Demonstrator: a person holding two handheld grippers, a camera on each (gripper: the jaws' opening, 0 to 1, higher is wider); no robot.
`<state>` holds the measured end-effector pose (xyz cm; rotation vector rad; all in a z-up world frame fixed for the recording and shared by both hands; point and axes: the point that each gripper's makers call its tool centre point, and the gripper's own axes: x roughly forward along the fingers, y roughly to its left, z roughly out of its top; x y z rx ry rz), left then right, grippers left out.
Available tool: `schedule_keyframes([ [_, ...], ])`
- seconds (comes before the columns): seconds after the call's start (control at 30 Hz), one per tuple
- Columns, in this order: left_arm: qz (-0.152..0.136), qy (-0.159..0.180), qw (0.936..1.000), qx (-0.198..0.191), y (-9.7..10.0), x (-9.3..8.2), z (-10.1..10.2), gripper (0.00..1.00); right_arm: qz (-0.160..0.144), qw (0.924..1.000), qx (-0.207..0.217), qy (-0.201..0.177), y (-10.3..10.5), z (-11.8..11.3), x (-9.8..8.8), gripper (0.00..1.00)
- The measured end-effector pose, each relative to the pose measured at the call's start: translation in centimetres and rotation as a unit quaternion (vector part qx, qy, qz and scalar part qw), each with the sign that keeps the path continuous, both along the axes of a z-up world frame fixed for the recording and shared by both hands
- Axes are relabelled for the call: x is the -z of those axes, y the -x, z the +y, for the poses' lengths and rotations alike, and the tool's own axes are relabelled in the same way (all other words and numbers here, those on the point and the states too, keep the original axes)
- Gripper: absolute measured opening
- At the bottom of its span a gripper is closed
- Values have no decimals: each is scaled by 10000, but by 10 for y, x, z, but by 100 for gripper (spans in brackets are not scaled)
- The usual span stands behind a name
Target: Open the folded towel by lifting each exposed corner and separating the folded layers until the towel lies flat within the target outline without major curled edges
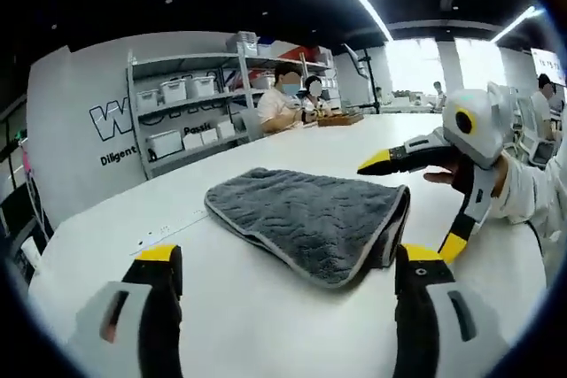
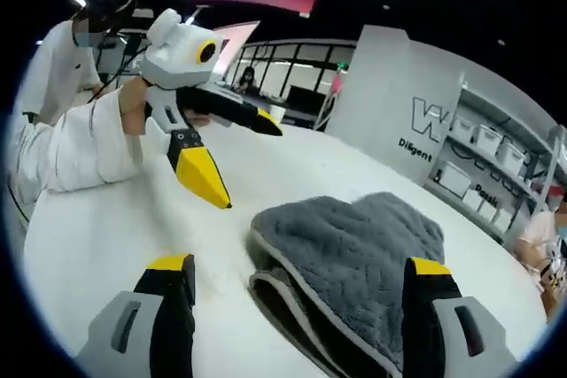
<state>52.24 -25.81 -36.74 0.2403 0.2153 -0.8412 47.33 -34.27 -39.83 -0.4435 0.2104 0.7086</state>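
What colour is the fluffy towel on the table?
The towel is dark grey with a paler grey edge, seen best in the left gripper view.

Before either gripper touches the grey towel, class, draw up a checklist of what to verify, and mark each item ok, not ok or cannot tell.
1. Towel folded, layers stacked on the white table: ok; the edges show in the right gripper view.
2. Left gripper open, off the cloth: ok.
3. Right gripper open, straddling the near folded edge: ok.
4. An exposed corner within reach: ok; a rounded corner lies between the right gripper's jaws.
5. Target outline on the table: cannot tell; no marking is clear.
6. Which layer is on top at that corner: cannot tell.
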Motion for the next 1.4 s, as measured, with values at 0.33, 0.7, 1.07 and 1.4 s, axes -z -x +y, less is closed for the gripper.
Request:
schedule_keyframes([
  [0.33,-34,99,9995,-298,-10,-6,22,99,-773,9970,24,44,-2,15,-14,86],
  [0.7,-3,21,9992,-393,-11,-4,25,99,-1186,9911,146,580,-7,31,-2,76],
  [1.07,-10,-29,9988,-484,-12,-3,28,99,-1387,9848,297,1000,-18,33,4,67],
  [1.4,-33,-7,9989,-465,-11,-5,28,99,-1452,9826,379,1092,-25,30,1,64],
])
